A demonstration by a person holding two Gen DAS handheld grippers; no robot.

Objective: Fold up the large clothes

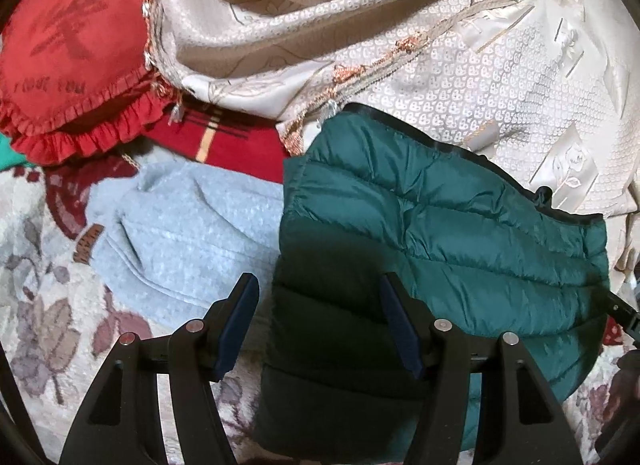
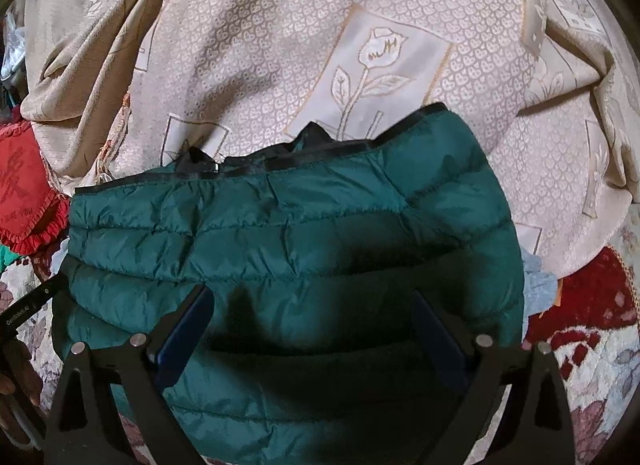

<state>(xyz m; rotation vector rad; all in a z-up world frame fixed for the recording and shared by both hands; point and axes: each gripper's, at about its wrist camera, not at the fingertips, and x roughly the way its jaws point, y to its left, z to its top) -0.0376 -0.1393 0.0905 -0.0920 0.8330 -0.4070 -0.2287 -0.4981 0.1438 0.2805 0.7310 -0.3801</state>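
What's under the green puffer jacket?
The green puffer jacket lies over a grey fleece garment and the floral rug. What is directly beneath its middle is covered.

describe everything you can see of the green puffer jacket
The green puffer jacket is dark teal, shiny and quilted in horizontal padded rows, with black binding along its far edge and a black zipper pull showing there. It looks folded into a compact bundle, lying flat on the floral rug, its far edge against the beige draped cloth and one side over a light grey garment. Both grippers hover open above it; neither grips it.
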